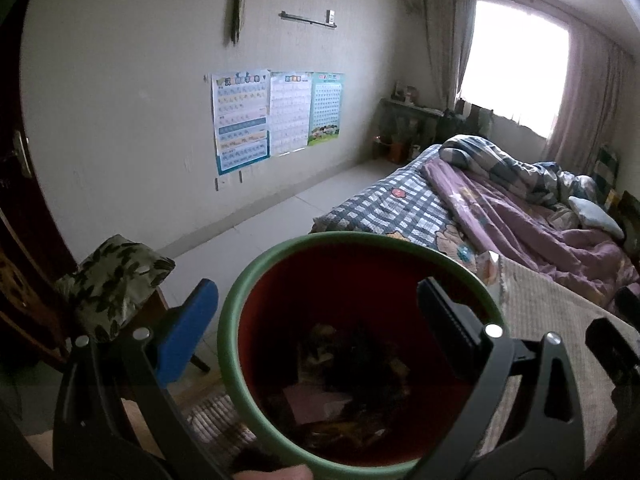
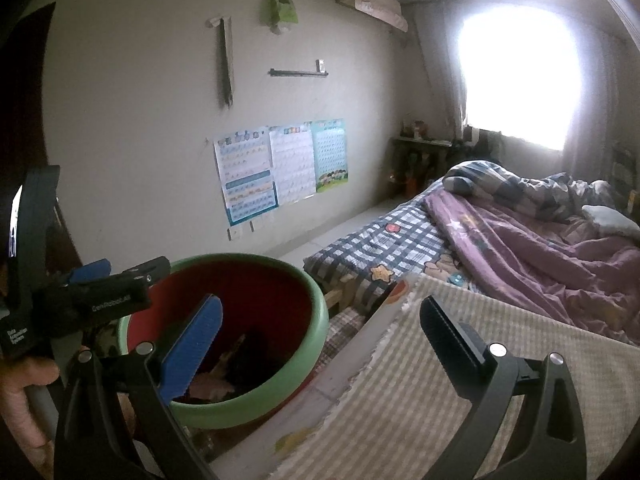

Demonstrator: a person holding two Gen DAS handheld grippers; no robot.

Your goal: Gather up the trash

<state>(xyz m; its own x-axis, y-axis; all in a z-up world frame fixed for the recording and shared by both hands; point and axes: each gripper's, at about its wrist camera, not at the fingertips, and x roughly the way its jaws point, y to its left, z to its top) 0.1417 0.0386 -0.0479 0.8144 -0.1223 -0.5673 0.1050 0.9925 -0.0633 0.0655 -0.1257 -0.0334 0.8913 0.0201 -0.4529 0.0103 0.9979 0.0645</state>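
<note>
A red trash bin with a green rim (image 1: 256,276) fills the lower middle of the left wrist view, holding papers and dark scraps (image 1: 344,376). My left gripper (image 1: 316,320) straddles the bin's rim: the blue finger (image 1: 188,332) is outside on the left, the black finger (image 1: 448,324) inside on the right; whether it clamps the bin is unclear. In the right wrist view the bin (image 2: 312,312) hangs at lower left with the left gripper body (image 2: 100,300) on it. My right gripper (image 2: 320,344) is open and empty, its blue finger (image 2: 192,356) over the bin, black finger (image 2: 452,344) over a beige blanket.
A bed (image 1: 400,208) with a checked sheet and purple quilt (image 1: 520,220) lies to the right, a beige knit blanket (image 2: 440,400) at its near end. A leaf-patterned cushioned stool (image 1: 112,280) stands at left. Posters (image 1: 276,116) hang on the wall; tiled floor lies between.
</note>
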